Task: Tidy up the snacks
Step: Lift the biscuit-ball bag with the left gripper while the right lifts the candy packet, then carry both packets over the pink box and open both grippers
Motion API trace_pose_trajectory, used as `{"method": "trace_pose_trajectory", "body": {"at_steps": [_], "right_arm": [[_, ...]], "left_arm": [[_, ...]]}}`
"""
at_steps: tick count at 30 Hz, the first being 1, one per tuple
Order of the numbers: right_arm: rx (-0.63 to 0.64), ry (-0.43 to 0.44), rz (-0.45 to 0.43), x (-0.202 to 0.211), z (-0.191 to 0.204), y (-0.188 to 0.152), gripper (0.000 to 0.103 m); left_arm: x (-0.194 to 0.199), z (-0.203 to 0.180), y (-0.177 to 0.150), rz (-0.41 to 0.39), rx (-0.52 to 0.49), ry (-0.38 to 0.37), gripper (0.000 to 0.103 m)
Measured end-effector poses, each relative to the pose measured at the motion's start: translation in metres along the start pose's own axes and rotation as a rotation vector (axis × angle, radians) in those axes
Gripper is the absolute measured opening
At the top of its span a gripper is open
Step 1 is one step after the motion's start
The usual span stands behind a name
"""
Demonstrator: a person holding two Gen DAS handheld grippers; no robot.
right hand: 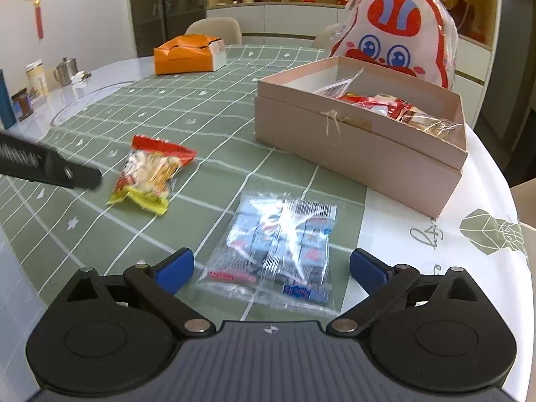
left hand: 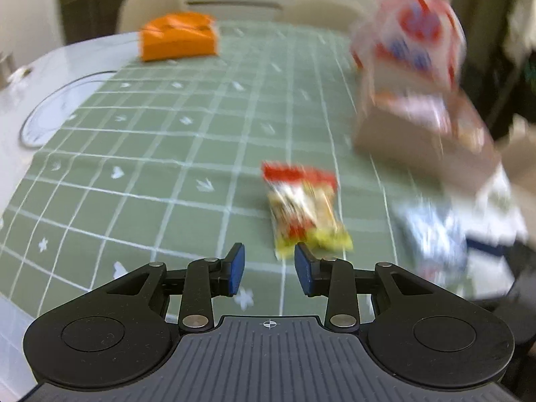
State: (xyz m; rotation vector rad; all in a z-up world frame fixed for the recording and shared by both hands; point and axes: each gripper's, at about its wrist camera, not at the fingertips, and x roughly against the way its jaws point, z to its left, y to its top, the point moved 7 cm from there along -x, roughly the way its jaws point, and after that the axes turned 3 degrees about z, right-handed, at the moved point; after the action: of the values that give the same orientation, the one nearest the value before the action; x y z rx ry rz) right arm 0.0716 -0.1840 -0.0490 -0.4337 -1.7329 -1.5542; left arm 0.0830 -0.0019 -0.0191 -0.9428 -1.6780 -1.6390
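Note:
A red and yellow snack packet [left hand: 303,207] [right hand: 150,172] lies flat on the green checked tablecloth [right hand: 207,107]. My left gripper [left hand: 269,268] is just short of the packet's near edge, its blue pads a small gap apart with nothing between them. One of its black fingers [right hand: 80,176] shows in the right wrist view, left of the packet. My right gripper [right hand: 271,268] stands wide open around a clear bag of blue sweets [right hand: 278,244], pads not touching it. An open beige box [right hand: 361,140] holding several snacks sits behind.
A rabbit-face bag [right hand: 398,33] stands behind the beige box. An orange box [right hand: 187,53] is at the far side. A round glass plate [left hand: 63,110] and jars with a metal mug [right hand: 65,70] are at the left. The table edge curves off at the right [right hand: 495,181].

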Motion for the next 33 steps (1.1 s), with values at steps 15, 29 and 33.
{"method": "trace_pose_trajectory", "body": {"at_steps": [15, 29, 33], "right_arm": [[-0.006, -0.002, -0.004, 0.016, -0.001, -0.016, 0.101], [-0.173, -0.027, 0.015, -0.004, -0.009, 0.017, 0.080], [-0.153, -0.051, 0.046, -0.004, -0.006, 0.025, 0.059]], "left_arm": [[-0.022, -0.014, 0.032, 0.073, 0.012, -0.086, 0.069], [-0.048, -0.026, 0.054, 0.117, -0.103, -0.155, 0.065], [-0.037, -0.025, 0.051, 0.123, -0.123, -0.226, 0.062]]}}
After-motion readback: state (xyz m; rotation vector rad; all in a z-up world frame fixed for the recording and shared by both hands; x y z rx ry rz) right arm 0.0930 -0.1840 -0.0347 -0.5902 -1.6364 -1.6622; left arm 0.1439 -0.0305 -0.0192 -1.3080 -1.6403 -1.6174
